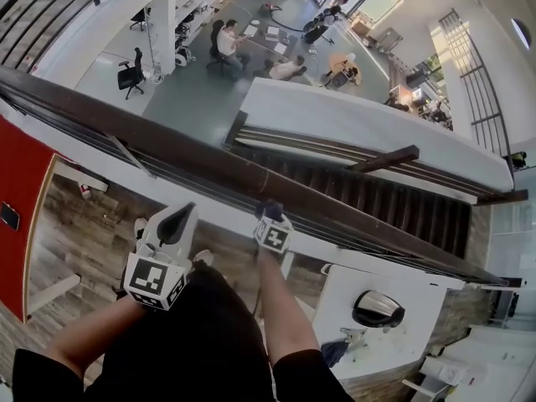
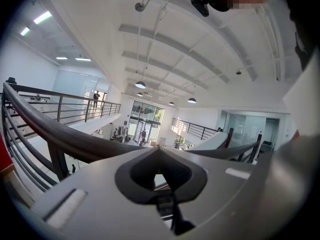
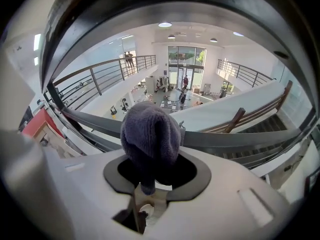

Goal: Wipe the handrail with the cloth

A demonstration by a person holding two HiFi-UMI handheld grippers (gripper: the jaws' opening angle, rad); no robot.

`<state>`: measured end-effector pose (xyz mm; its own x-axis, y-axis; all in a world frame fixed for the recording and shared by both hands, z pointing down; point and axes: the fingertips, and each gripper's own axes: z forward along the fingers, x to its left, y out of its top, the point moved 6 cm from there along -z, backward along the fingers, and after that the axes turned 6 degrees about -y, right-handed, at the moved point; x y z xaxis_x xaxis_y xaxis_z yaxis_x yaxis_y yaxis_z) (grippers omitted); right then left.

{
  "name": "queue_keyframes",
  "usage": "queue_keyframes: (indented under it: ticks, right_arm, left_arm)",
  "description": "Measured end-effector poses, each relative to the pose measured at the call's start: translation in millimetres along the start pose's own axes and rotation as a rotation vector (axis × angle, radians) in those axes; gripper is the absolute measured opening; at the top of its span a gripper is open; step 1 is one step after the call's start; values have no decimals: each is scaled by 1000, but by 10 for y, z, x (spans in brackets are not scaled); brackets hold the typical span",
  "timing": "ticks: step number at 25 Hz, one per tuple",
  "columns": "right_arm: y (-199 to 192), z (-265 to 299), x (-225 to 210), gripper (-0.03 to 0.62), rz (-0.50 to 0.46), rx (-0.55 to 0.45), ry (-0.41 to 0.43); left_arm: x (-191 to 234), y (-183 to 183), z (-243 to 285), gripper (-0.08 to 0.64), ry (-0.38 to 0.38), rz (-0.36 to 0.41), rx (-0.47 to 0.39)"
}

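Note:
A dark brown handrail point(image 1: 209, 162) runs slantwise from upper left to lower right, above a drop to a lower floor. My right gripper point(image 1: 270, 218) is shut on a bunched purple-grey cloth point(image 1: 270, 210), which sits at the near edge of the rail. In the right gripper view the cloth point(image 3: 150, 134) bulges out of the jaws of the right gripper point(image 3: 152, 159), in front of the handrail point(image 3: 240, 139). My left gripper point(image 1: 177, 222) hangs short of the rail, shut with nothing in it. From the left gripper point(image 2: 159, 153) the handrail point(image 2: 55, 134) curves across just beyond its tip.
Thin metal bars point(image 1: 126, 153) run beneath the rail. Far below lie a staircase point(image 1: 368, 191), an office floor with seated people point(image 1: 226, 44) and chairs point(image 1: 130, 74). A white counter with a dark object point(image 1: 377, 308) is at lower right.

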<state>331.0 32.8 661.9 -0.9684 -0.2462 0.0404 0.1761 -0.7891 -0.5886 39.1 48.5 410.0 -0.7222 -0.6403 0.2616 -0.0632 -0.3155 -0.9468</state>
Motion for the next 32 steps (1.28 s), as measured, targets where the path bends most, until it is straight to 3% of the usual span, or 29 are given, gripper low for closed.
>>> queue_keyframes:
  ticks: [7, 17, 25, 32]
  right_arm:
    - [69, -79, 357, 106, 7, -44, 48]
    - [200, -79, 1816, 106, -158, -84, 304]
    - [37, 80, 2903, 106, -154, 51, 434]
    - [-53, 331, 3564, 106, -201, 99, 441]
  left_arm:
    - [108, -9, -122, 0, 28, -4, 9]
    - [579, -13, -503, 0, 168, -45, -4]
    - [1111, 60, -940, 0, 310, -62, -8]
    - [1606, 26, -1131, 0, 332, -37, -4]
